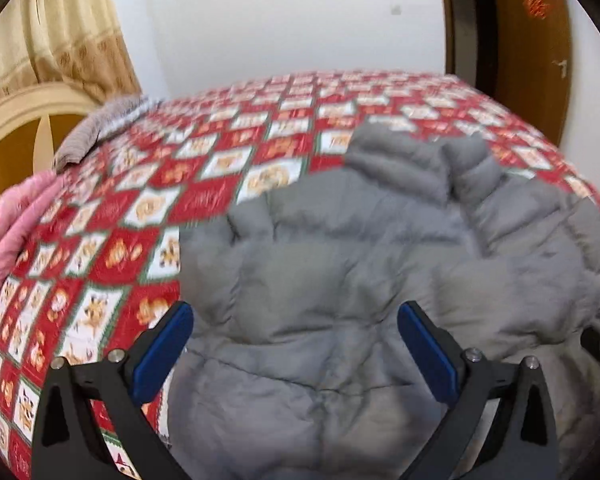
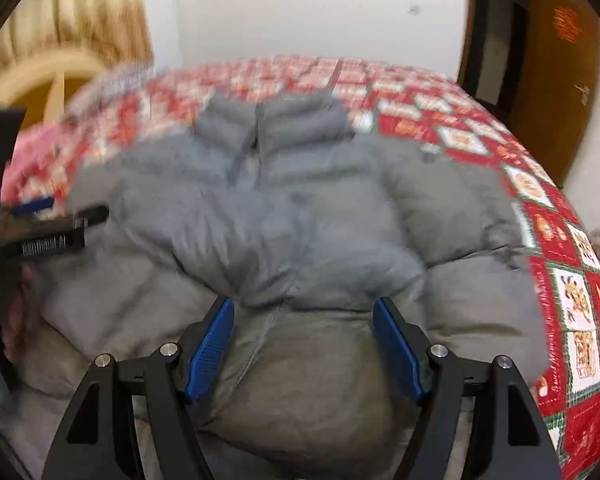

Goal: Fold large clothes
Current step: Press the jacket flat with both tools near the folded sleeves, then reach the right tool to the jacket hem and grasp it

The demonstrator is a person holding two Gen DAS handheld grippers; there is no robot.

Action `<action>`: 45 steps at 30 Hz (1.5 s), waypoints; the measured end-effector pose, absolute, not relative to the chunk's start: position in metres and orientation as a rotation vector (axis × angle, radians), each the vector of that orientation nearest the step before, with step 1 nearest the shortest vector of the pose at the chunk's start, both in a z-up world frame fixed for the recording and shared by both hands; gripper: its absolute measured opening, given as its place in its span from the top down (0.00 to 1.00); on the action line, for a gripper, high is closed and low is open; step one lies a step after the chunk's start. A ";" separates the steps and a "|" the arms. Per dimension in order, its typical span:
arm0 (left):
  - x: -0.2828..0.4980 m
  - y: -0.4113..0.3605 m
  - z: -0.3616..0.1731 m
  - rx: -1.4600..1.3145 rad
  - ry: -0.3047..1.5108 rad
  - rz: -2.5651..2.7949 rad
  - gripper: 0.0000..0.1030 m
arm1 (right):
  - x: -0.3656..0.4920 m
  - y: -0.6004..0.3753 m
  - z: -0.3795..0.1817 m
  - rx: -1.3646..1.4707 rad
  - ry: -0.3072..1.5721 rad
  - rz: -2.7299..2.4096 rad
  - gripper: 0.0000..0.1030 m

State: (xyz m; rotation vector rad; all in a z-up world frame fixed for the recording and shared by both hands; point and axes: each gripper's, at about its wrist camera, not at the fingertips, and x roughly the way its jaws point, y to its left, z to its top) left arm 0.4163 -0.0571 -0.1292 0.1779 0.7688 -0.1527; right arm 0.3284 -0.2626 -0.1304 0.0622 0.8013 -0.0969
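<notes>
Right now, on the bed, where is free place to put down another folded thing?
Free: the wide stretch of red patterned quilt between the grey puffer jacket and the far wall, and a narrower strip at the jacket's right side. Crowded: the near middle under the jacket, and the left edge, where a pink cloth and a grey knit lie.

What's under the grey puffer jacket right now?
The grey puffer jacket lies on the bed's red patchwork quilt, which shows around its far and side edges. Whatever sits beneath the jacket's middle is covered, so I cannot tell if anything else is there.
</notes>
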 end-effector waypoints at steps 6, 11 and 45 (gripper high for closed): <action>0.419 -0.093 -0.172 0.357 0.840 -0.159 0.00 | 0.347 -0.267 -0.138 0.010 0.904 -0.119 0.30; 0.422 -0.085 -0.174 0.311 0.856 -0.182 0.00 | 0.352 -0.265 -0.157 -0.077 0.969 -0.075 0.29; 0.579 -0.105 -0.105 0.154 0.790 -0.141 0.00 | 0.594 -0.324 -0.129 0.284 1.133 -0.163 0.70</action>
